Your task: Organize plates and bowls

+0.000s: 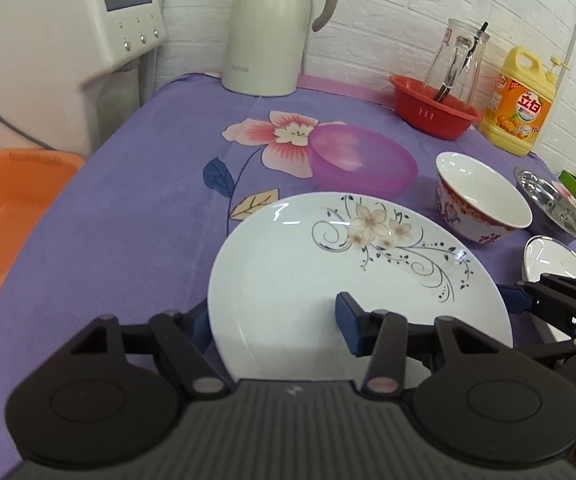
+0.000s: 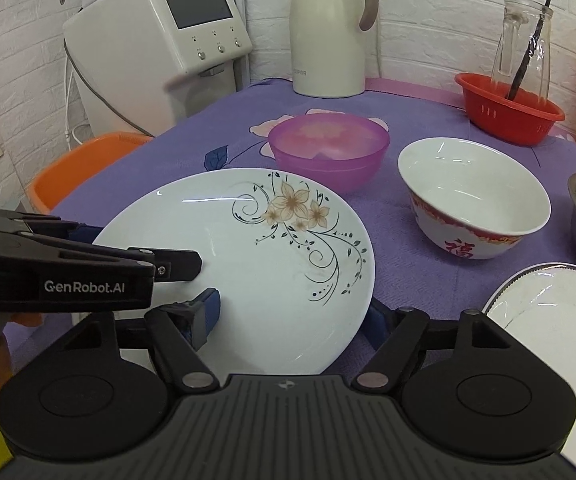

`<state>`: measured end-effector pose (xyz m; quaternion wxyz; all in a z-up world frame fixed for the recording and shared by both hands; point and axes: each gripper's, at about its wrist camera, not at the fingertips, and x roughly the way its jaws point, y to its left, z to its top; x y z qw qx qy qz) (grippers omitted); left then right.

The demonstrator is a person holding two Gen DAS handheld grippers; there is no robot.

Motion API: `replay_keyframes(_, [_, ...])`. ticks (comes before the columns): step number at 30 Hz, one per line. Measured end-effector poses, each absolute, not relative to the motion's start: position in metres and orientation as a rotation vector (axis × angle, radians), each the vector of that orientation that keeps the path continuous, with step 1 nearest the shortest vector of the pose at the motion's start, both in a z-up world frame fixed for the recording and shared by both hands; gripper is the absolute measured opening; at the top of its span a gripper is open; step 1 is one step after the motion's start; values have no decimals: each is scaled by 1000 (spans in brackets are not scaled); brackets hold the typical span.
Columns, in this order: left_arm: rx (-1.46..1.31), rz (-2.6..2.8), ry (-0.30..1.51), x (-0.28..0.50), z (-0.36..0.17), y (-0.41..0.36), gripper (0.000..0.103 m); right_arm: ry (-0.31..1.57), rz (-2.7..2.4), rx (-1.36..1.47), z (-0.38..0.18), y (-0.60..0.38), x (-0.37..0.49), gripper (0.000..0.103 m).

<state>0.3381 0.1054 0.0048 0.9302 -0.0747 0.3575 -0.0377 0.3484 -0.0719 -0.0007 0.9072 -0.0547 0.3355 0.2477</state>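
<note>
You had two plates on the purple-clothed counter (image 1: 128, 200): the flowered plate (image 1: 327, 272) nearest you and a second, rimmed plate (image 2: 547, 312) at the right edge. There were four bowls: one translucent pink bowl (image 1: 361, 160) just behind the flowered plate, one white bowl (image 1: 483, 200) with red trim to its right, one steel bowl (image 1: 551, 208) beyond that, and one red basket bowl (image 1: 431, 108) at the back. The pink, white and steel bowls looked empty; the red one held a tilted glass bottle (image 1: 459, 60) with a dark stick inside. One thermos (image 1: 272, 28), one yellow detergent jug (image 1: 517, 100) and one orange tub (image 1: 12, 208) beside the counter completed the count. Your left gripper (image 1: 276, 324) straddled the flowered plate's left rim, one finger under and one over, though you could not tell whether the pads pressed it. Your right gripper (image 2: 291, 316) straddled the plate's near rim the same way, its grip equally unclear.
</note>
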Motion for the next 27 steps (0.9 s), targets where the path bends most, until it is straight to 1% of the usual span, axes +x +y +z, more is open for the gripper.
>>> replay_keyframes(8, [-152,-84,668,321,37,104,48,638,498,-73,23,-79,328,103])
replay_keyframes(14, [-143,-99,630,277,56,96,48,610,501,-55,39,-87,290,103])
replay_keyframes(20, [-144,-101,622,222,54,88,48,610,494,-39,39,-98,238,103])
replay_keyframes(27, [-161,-105,652,173,32,82,49,622,479,-34,22,-105,187,103])
